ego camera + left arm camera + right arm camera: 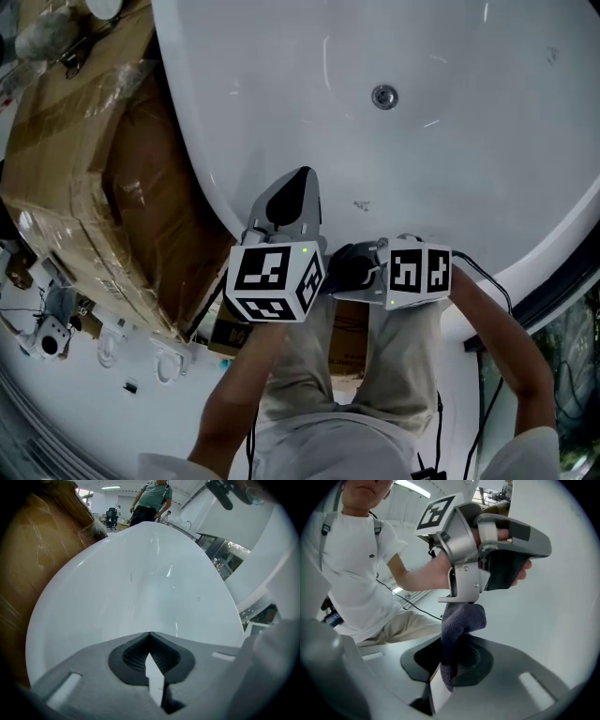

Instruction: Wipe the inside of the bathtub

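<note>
Two tools: left hand-held gripper (298, 186) and right hand-held gripper (451, 654), side by side over the near rim of the bathtub (469, 169), above legs (398, 356) in beige trousers.
Left jaws: pressed together with nothing held, pointing into the basin.
Right jaws: pinching one dark cloth (461, 618), turned toward the left tool.
Cloth position: bunched upward from the jaws, its top just beneath the left tool's tips; cannot tell whether touching.
Near edge: curved white rim directly under both tools.
Open room: broad white basin ahead, with smooth walls sloping up on each side.
Drain (384, 96): one, round and metallic, on the tub floor well beyond the tools.
Left boundary: one plastic-wrapped cardboard box (84, 159), close against the tub's outer wall.
Far end: one person (152, 498) standing past the far rim, seen in the left gripper view.
</note>
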